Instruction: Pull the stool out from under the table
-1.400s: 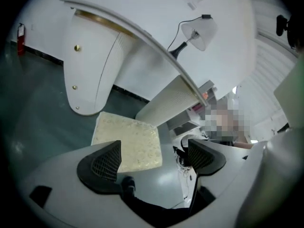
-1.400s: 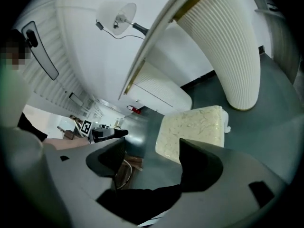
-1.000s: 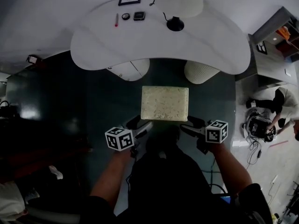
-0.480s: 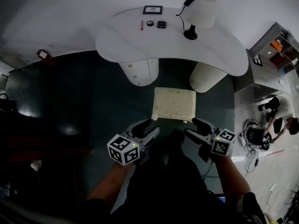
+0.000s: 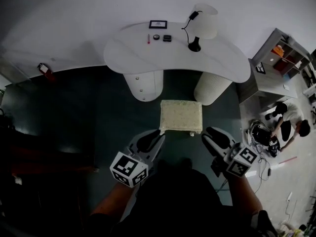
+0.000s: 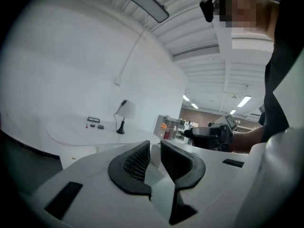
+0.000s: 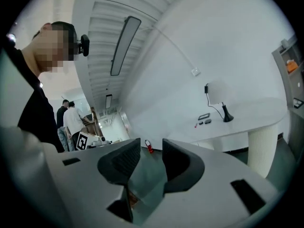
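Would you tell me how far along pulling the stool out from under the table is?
Done: the stool stands clear of the table, on open floor. In hand: nothing; the left gripper and right gripper are off it, and their jaws have just been closing on nothing. Left: nothing visible.

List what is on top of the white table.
A lamp, a small frame, a red pen and two small dark items. The lampshade hides the table behind it.

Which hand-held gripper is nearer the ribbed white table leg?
Right. The right hand-held gripper hangs below the ribbed leg in the head view; the left hand-held gripper is across the stool. Both have just been closing on nothing.
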A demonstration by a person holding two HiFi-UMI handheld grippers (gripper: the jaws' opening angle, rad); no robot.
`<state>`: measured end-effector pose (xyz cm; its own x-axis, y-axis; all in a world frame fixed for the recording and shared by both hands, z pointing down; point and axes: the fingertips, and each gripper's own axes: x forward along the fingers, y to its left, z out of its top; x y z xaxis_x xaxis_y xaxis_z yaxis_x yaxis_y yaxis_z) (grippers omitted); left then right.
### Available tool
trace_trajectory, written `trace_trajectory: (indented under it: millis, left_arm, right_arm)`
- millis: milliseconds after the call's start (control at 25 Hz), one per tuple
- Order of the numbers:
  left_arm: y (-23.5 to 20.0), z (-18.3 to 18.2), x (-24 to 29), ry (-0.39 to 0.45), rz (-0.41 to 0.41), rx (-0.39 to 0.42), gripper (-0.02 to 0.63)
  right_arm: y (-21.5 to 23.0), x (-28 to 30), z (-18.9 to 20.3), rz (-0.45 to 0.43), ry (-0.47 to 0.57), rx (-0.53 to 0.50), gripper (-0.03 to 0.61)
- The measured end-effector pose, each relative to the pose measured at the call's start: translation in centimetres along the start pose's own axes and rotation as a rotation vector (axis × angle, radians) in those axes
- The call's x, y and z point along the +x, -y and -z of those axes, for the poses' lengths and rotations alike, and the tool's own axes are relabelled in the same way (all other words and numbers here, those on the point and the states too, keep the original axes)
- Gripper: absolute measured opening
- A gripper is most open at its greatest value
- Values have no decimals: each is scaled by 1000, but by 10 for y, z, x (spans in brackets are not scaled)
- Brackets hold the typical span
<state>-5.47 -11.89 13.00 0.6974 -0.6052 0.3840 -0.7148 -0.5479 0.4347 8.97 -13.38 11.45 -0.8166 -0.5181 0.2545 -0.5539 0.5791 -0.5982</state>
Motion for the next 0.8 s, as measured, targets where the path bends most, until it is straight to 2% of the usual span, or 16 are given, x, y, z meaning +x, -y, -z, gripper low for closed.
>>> trace_trajectory:
  millis: [160, 400, 520, 640, 800]
  left_arm:
    - [16, -33, -7, 61, 11, 42, 60]
    - [43, -65, -7, 102, 6, 80, 38]
    - [49, -77, -6, 120, -37, 99, 31]
    - [54, -85, -1, 122, -90, 99, 26]
    - [66, -94, 12, 131, -105, 101, 20]
  right_arm:
    - [-15, -18, -33, 25, 64, -73, 124]
    - [-34, -47, -80, 43, 174, -173, 60]
    - [-29, -63, -79, 33, 152, -210, 41]
    - [-33, -63, -93, 12, 179, -174, 34]
    - [-21, -72, -96, 8, 160, -201, 26]
